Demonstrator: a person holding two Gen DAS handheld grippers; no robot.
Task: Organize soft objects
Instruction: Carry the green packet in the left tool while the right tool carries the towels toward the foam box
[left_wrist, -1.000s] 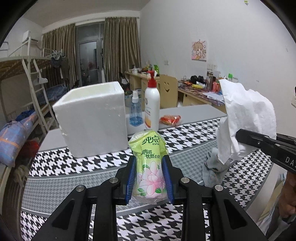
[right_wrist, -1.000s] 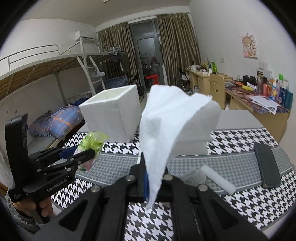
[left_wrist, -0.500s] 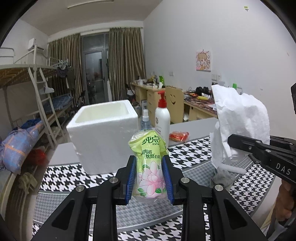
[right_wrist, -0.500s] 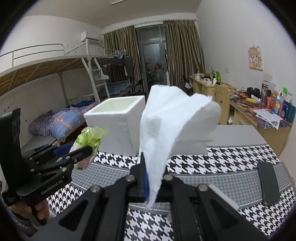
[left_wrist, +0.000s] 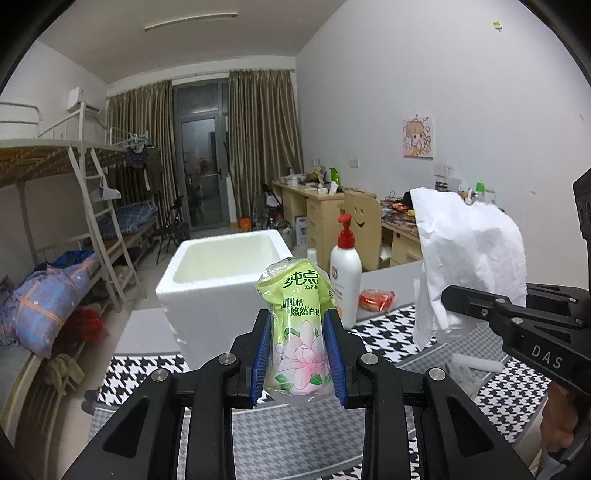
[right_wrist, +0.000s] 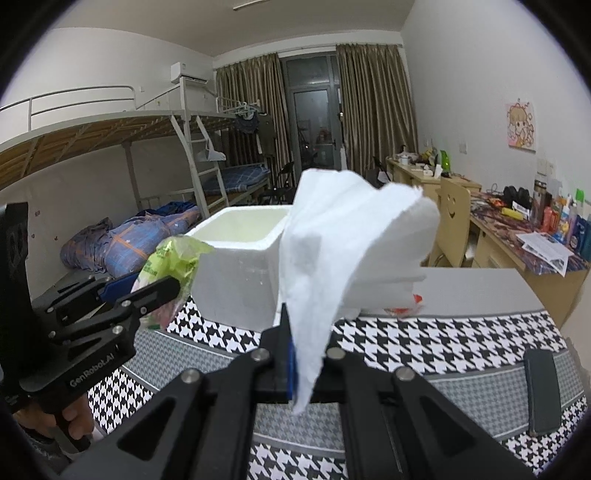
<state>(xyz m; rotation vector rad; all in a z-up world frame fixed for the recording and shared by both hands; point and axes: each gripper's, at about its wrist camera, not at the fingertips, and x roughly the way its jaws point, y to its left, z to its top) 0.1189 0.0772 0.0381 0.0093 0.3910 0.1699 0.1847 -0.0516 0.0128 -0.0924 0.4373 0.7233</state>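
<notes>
My left gripper (left_wrist: 297, 332) is shut on a green tissue pack (left_wrist: 297, 314) with a pink flower print, held upright above the table. The same pack (right_wrist: 168, 264) and left gripper (right_wrist: 162, 291) show at the left of the right wrist view. My right gripper (right_wrist: 304, 339) is shut on a crumpled white tissue (right_wrist: 343, 240) that stands up from its jaws; that tissue (left_wrist: 469, 254) also hangs at the right of the left wrist view. An open white foam box (left_wrist: 225, 284) stands on the table beyond both grippers, its inside bare (right_wrist: 243, 229).
The table carries a houndstooth cloth (left_wrist: 147, 369). A pump bottle (left_wrist: 345, 273) and a red packet (left_wrist: 376, 299) sit right of the box. A white roll (left_wrist: 476, 362) lies below the right gripper. A black phone (right_wrist: 541, 391) lies at the right. Bunk bed and desks stand behind.
Both grippers have risen with their loads, and the foam box's open top has come into view. The right gripper has drifted closer to the box. Neither grip has changed.
</notes>
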